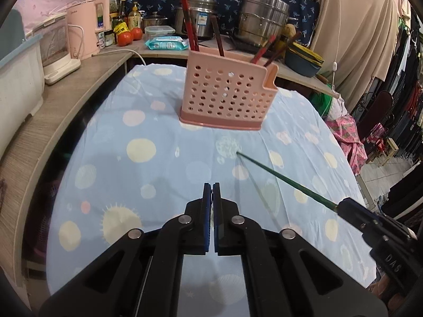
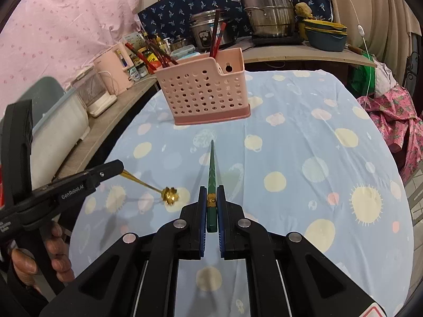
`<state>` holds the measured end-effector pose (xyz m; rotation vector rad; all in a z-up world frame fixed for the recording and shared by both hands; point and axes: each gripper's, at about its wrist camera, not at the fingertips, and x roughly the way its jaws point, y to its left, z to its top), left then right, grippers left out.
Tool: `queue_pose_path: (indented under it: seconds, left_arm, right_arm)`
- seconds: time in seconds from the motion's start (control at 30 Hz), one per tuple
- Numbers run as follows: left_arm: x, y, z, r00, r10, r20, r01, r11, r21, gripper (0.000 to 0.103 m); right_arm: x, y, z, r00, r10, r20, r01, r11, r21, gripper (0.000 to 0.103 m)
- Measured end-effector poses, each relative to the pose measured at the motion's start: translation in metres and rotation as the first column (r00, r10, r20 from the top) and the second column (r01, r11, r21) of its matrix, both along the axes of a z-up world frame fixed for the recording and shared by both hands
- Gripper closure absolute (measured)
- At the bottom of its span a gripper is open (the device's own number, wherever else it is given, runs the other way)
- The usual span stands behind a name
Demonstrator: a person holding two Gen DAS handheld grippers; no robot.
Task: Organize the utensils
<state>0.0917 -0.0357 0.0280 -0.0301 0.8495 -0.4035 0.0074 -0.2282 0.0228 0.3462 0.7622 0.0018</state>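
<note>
A pink perforated utensil holder point(image 1: 227, 97) point(image 2: 203, 95) stands at the far side of the blue dotted tablecloth point(image 1: 148, 174), with several red and brown chopsticks point(image 1: 191, 26) sticking out of it. My right gripper point(image 2: 211, 189) is shut on a green chopstick point(image 2: 212, 169), whose thin tip points toward the holder; the left wrist view shows that gripper point(image 1: 341, 206) and the green chopstick point(image 1: 285, 179) at the right. My left gripper point(image 1: 212, 186) is shut. The right wrist view shows the left gripper point(image 2: 119, 167) clamping the handle of a gold spoon point(image 2: 169, 196) with a flower-shaped bowl, just above the cloth.
A wooden counter point(image 1: 79, 79) curves around the table's left and far sides. On it are a pink kettle point(image 1: 87, 29), tomatoes point(image 1: 124, 37), a wipes pack point(image 1: 166, 42), steel pots point(image 1: 261, 18) and stacked bowls point(image 2: 326, 34). Clothes hang at the right. A hand point(image 2: 56, 251) grips the left tool.
</note>
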Motion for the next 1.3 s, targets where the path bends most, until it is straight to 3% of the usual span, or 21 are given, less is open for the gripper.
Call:
queue_pose_path:
  seconds: [0.53,1.1,1.3]
  left_arm:
    - [0.047,-0.006,0.088,0.982,0.036,0.186,-0.026,0.998,-0.059,0.102]
    - [0.114,-0.028,0.182,0.931,0.066,0.359,-0.041,0.996,-0.076,0.102]
    - [0.143,-0.039,0.200,0.917,0.080,0.391,-0.055,0.996,-0.073,0.102]
  right_arm:
    - [0.052,-0.036,0.085,0.977,-0.050,0.209,0.042,0.998,0.045,0.096]
    - [0.130,-0.065,0.191,0.898,-0.102,0.429,0.089,0.995,0.050,0.096]
    - [0.162,-0.071,0.220,0.868,-0.128,0.479,0.109,0.992,0.068,0.096]
